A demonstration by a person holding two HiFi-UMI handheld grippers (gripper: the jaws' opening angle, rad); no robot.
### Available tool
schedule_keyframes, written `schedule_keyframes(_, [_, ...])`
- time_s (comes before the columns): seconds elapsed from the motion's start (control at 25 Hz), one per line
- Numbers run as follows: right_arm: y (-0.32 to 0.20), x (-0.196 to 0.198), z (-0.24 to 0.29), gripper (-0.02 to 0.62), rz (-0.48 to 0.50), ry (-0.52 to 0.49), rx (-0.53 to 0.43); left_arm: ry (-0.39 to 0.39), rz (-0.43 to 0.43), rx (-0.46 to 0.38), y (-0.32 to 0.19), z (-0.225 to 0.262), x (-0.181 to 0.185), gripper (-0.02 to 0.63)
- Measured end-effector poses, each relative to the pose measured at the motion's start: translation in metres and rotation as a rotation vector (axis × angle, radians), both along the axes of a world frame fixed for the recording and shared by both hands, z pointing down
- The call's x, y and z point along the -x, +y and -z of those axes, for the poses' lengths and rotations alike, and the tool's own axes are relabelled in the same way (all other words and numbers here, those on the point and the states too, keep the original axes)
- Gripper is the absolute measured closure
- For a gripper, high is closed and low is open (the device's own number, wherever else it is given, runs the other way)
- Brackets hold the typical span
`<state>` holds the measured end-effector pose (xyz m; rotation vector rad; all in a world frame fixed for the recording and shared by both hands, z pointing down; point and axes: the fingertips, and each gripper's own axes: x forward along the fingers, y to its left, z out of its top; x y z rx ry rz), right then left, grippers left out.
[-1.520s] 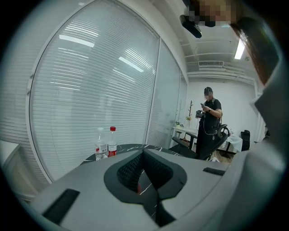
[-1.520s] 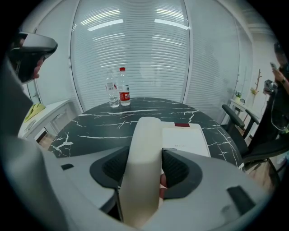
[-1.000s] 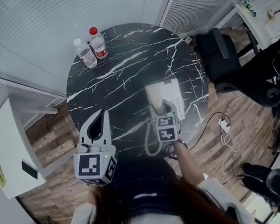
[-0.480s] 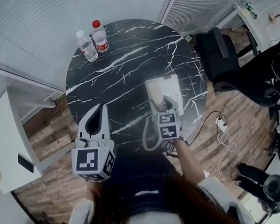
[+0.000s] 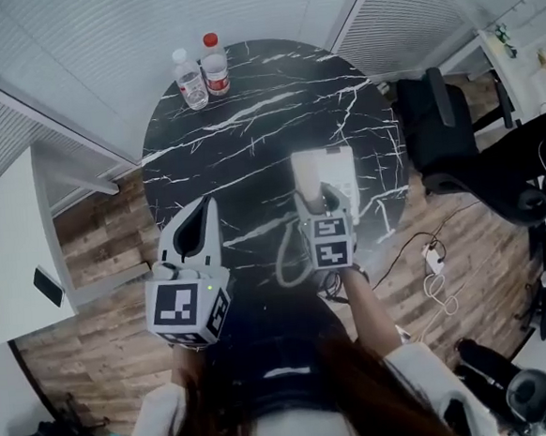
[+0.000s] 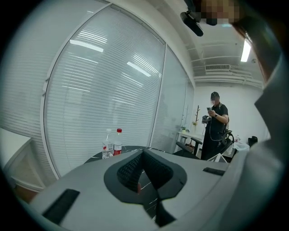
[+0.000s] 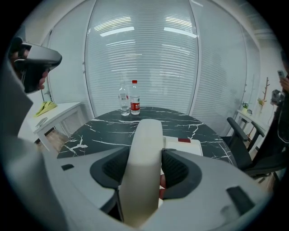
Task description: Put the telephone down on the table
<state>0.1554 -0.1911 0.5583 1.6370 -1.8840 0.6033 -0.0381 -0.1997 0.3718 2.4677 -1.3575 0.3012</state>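
Note:
A cream telephone handset (image 7: 143, 158) stands between the jaws of my right gripper (image 7: 145, 155), which is shut on it. In the head view the handset (image 5: 307, 177) and right gripper (image 5: 321, 201) are over the left side of the white telephone base (image 5: 337, 172), which rests on the round black marble table (image 5: 248, 139). A coiled cord (image 5: 284, 258) hangs toward the table's near edge. My left gripper (image 5: 206, 208) hovers left of the phone, with its jaws together and nothing in them; the left gripper view shows the left gripper (image 6: 143, 152) the same way.
Two water bottles (image 5: 190, 78) (image 5: 213, 64) stand at the table's far left edge. A black office chair (image 5: 444, 124) is right of the table, a white side desk (image 5: 12, 252) to the left. Cables (image 5: 434, 270) lie on the wooden floor. A person (image 6: 216, 124) stands in the background.
The head view has shifted, so the table sits a little further right in frame. Both grippers keep their places and the handset stays held over the base.

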Motion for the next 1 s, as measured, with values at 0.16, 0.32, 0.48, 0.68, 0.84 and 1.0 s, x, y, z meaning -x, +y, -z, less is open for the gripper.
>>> schedule_keyframes(0.16, [0.001, 0.004, 0.003, 0.360, 0.029, -0.012, 0.002, -0.008, 0.037, -0.017, 0.008, 0.013, 0.003, 0.606])
schedule_keyframes(0.32, [0.004, 0.006, 0.005, 0.360, 0.050, -0.014, -0.003, 0.002, 0.087, -0.023, 0.016, 0.018, 0.011, 0.606])
schedule_keyframes(0.48, [0.004, 0.009, 0.006, 0.360, 0.073, -0.021, -0.007, -0.003, 0.139, -0.015, 0.025, 0.016, 0.018, 0.604])
schedule_keyframes(0.68, [0.004, 0.016, 0.006, 0.360, 0.117, -0.030, -0.016, -0.021, 0.192, -0.020, 0.037, 0.017, 0.024, 0.606])
schedule_keyframes(0.84, [0.002, 0.024, 0.007, 0.360, 0.149, -0.038, -0.014, -0.028, 0.228, -0.021, 0.042, 0.018, 0.028, 0.604])
schedule_keyframes(1.0, [-0.003, 0.032, 0.006, 0.360, 0.170, -0.034, -0.016, -0.027, 0.237, -0.025, 0.040, 0.019, 0.033, 0.606])
